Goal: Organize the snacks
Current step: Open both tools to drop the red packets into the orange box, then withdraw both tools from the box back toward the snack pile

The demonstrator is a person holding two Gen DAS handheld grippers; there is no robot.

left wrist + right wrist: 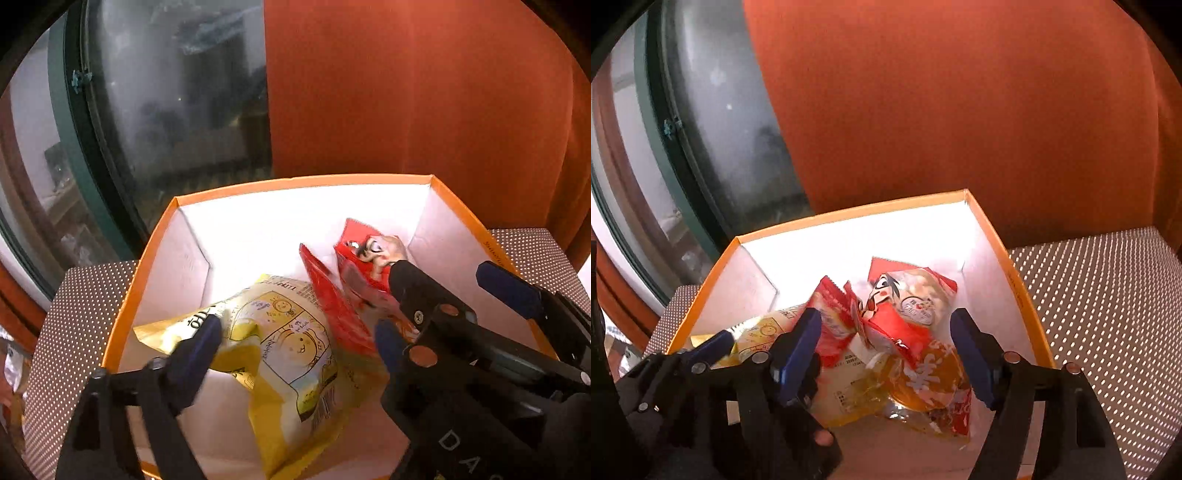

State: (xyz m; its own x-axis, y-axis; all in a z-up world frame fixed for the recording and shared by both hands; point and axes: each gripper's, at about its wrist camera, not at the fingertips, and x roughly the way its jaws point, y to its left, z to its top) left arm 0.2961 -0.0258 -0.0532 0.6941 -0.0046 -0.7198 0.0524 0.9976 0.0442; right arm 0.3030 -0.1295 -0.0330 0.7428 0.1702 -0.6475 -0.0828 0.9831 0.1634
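Left gripper (295,343) and right gripper (886,350) hang side by side, jaws apart.

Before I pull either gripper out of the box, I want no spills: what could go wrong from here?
The left gripper straddles the yellow bag; lifting could drag it over the orange box rim. The right gripper, jaws open around the red packets, could snag their crinkled edges. Both grippers crowd one box and might knock together.

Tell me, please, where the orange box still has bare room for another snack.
Bare white floor lies along the orange box's far wall and left corner, behind the yellow bag. The middle and right are crowded: red packets lean there between both grippers' open jaws.
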